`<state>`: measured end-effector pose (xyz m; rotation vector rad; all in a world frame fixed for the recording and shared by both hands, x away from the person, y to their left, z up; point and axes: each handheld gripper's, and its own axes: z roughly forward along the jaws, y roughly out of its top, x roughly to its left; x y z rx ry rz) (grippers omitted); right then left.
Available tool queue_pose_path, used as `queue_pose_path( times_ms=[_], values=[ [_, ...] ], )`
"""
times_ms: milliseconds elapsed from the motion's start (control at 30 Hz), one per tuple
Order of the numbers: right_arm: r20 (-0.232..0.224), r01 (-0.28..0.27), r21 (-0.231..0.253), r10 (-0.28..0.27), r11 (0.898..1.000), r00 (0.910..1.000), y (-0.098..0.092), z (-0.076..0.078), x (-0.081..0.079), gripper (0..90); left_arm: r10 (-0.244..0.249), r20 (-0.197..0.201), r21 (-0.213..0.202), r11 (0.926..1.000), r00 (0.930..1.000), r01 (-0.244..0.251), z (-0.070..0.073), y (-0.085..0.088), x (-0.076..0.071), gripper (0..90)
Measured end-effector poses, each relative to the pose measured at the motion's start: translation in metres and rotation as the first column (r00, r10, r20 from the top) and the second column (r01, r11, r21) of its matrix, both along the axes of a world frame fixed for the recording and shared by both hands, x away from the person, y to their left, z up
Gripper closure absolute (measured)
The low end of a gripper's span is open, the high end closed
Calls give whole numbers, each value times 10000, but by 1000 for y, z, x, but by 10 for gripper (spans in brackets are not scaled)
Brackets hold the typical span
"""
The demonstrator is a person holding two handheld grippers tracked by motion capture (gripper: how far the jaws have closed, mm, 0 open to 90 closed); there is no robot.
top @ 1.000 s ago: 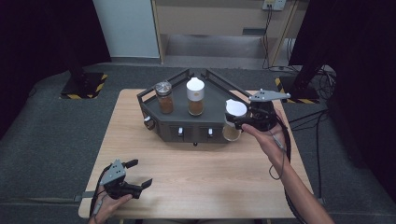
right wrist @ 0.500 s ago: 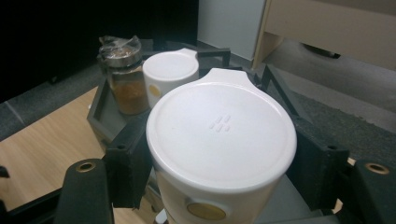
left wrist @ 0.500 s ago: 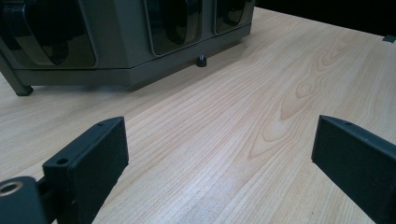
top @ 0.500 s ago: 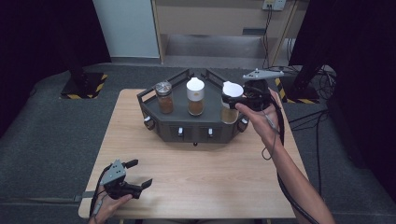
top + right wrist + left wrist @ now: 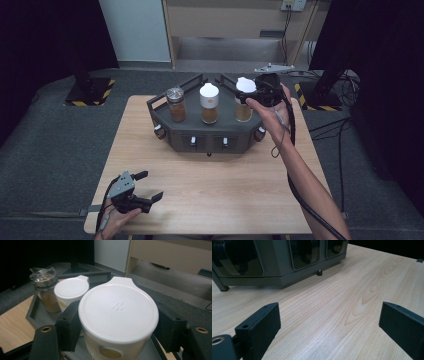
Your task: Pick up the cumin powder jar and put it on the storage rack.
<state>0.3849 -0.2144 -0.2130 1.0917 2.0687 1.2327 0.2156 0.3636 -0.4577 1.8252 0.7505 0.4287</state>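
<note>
High view: right gripper (image 5: pixel 250 92) clenched on white-capped jar (image 5: pixel 244 102) at right end of dark rack (image 5: pixel 210 142) on bench (image 5: pixel 215 190); whether jar is seated in slot cannot be told. Jar best kept upright, moved slowly, clear of middle jar (image 5: pixel 209 103). Left gripper (image 5: pixel 145 187) parked near bench front, well apart.

Left gripper view: fingers (image 5: pixel 259 327) spread, nothing between.

Right gripper view: cap (image 5: pixel 118 312) gripped between fingers (image 5: pixel 68 325) at both sides.

A pale wooden table (image 5: pixel 210 200) with visible grain and a faint sheen carries a matt dark grey plastic rack (image 5: pixel 210 135), on which stand clear glass jars, two with smooth matt white plastic lids (image 5: pixel 118 312) and one beside them with a shiny metal cap (image 5: pixel 175 93).
</note>
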Motion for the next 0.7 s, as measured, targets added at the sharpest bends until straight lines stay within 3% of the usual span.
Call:
queue_pose_path(
  times_ms=[400,700],
  values=[
    [-107,800,-103,-801,9967,9967,11,-23,21,307,-21,-25,18,10000,10000,21,0,0,1,27],
    [-181,969,-142,-972,9952,9951,16,-35,29,307,-26,-33,63,10000,10000,27,0,-1,1,28]
  ],
)
